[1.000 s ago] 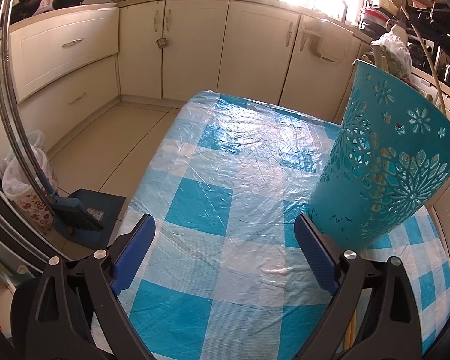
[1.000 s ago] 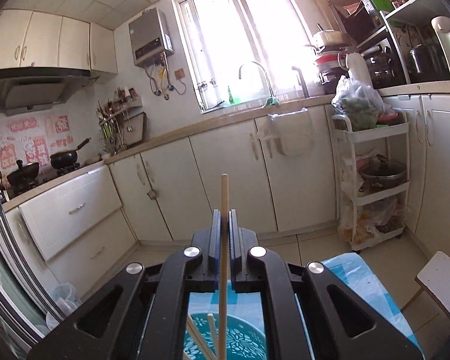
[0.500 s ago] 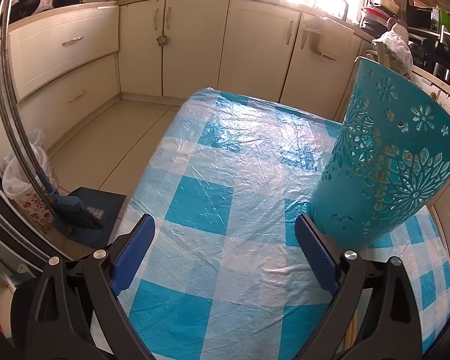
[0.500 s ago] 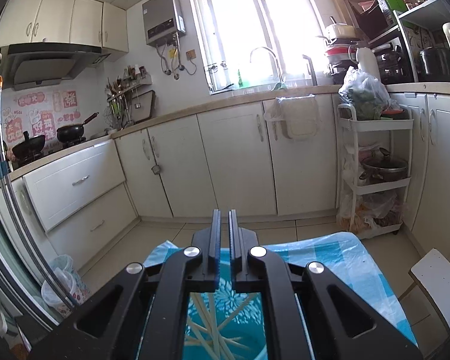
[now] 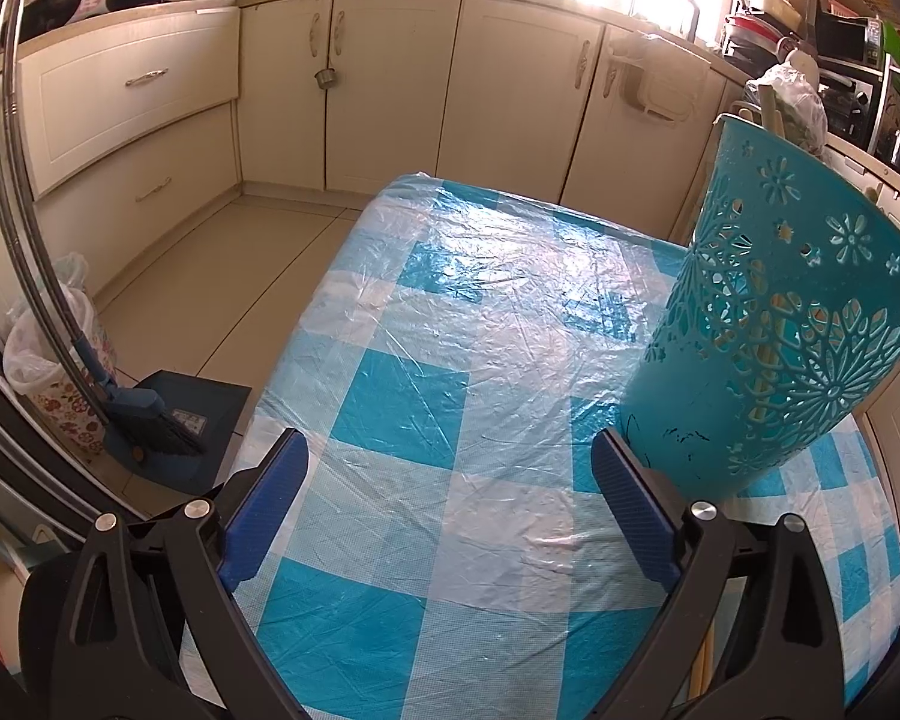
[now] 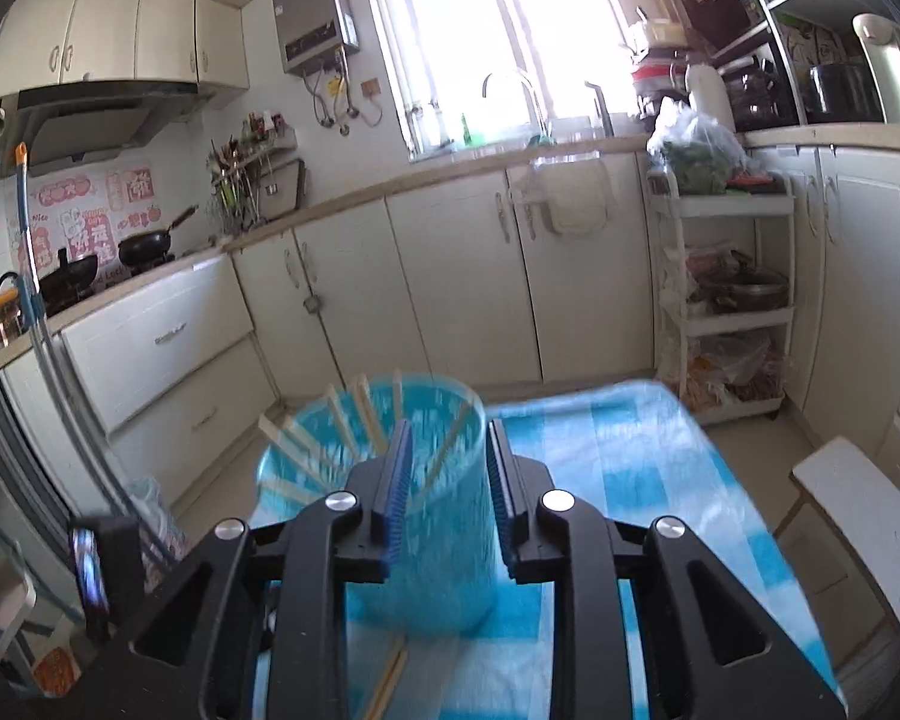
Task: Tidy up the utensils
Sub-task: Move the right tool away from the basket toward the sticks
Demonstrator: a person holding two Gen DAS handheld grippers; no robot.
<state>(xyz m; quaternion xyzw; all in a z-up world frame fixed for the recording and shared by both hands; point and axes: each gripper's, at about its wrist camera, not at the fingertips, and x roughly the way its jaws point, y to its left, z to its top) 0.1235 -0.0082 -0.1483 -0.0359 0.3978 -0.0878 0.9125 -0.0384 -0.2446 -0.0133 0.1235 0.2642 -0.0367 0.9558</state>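
Teal holder (image 6: 417,480) on surface (image 5: 450,360): several chopsticks (image 6: 354,420) in | one chopstick (image 6: 387,684) left beside it | right tool (image 6: 447,486) opening, empty | left tool (image 5: 450,510) wide, empty

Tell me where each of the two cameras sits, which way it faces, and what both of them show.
Left wrist: on the left gripper, looking down across the blue-and-white checked tablecloth; its jaws stand wide and empty.
Right wrist: on the right gripper, facing the window and cabinets; its jaws are opening with nothing between them.
Shared: the teal perforated plastic basket holding wooden chopsticks, and the tablecloth.
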